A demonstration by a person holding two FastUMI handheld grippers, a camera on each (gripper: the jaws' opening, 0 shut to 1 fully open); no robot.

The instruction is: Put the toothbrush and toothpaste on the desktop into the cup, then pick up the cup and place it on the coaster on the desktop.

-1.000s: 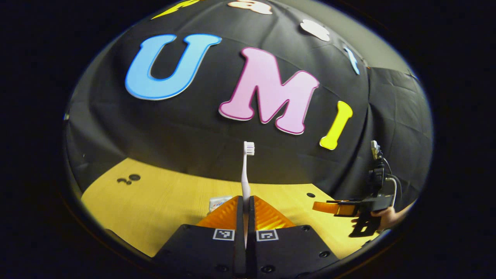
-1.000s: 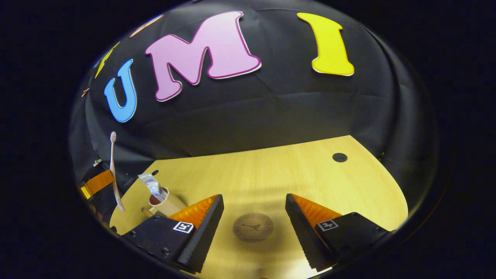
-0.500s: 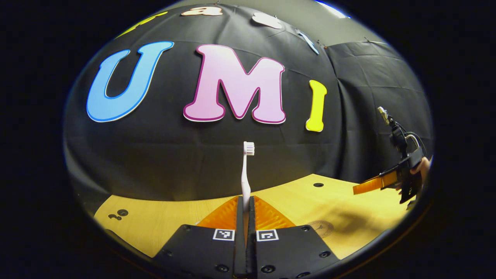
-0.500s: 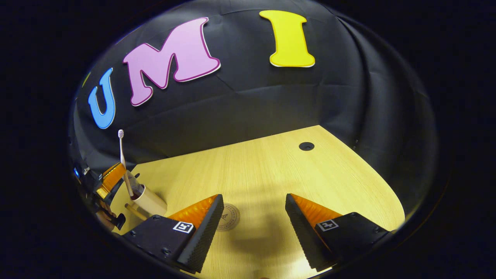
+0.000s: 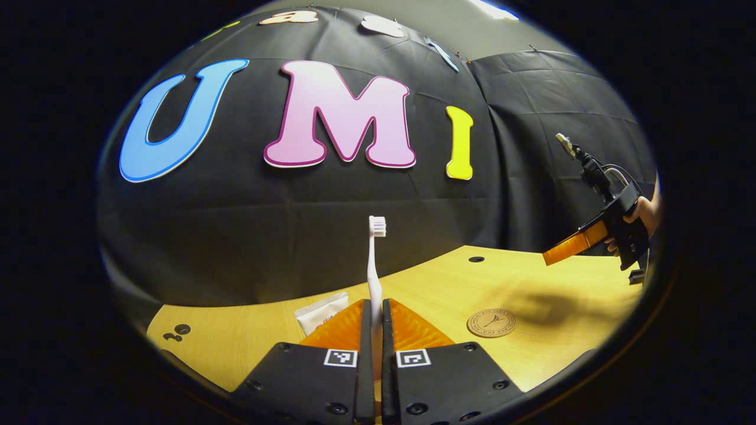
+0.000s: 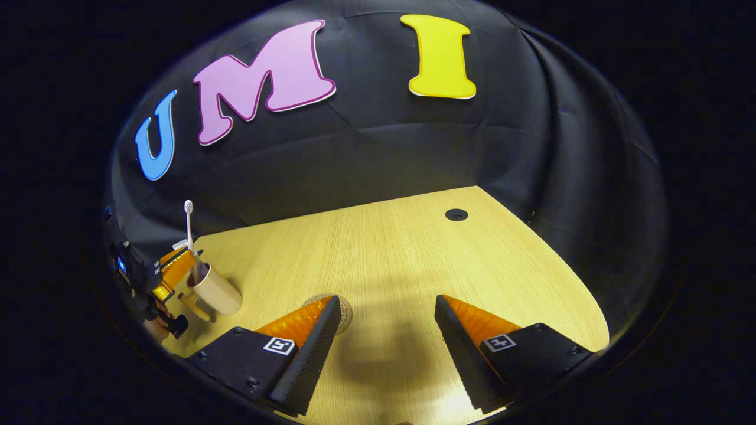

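My left gripper (image 5: 373,303) is shut on the white toothbrush (image 5: 374,260), which stands upright with its bristles on top. The toothpaste tube's white end (image 5: 322,311) pokes up just behind my left finger. In the right gripper view the beige handled cup (image 6: 216,290) stands at the table's left, the toothbrush (image 6: 189,231) reaches down into its mouth, and the left gripper (image 6: 173,269) hovers at its rim. My right gripper (image 6: 387,330) is open and holds nothing, above the table. The round brown coaster (image 5: 491,323) lies flat; in the right gripper view the coaster (image 6: 346,304) is half hidden behind my left finger.
The light wooden table (image 6: 413,254) has a cable hole (image 6: 456,214) near its far right corner. Black cloth walls close the back and right sides. In the left gripper view a hand (image 5: 645,212) holds the right gripper (image 5: 572,250) high at the right.
The left gripper has brought the toothbrush down to the cup, its lower end now in the mouth. The right gripper has lifted and drifted right, staying open; the coaster slid behind its left finger.
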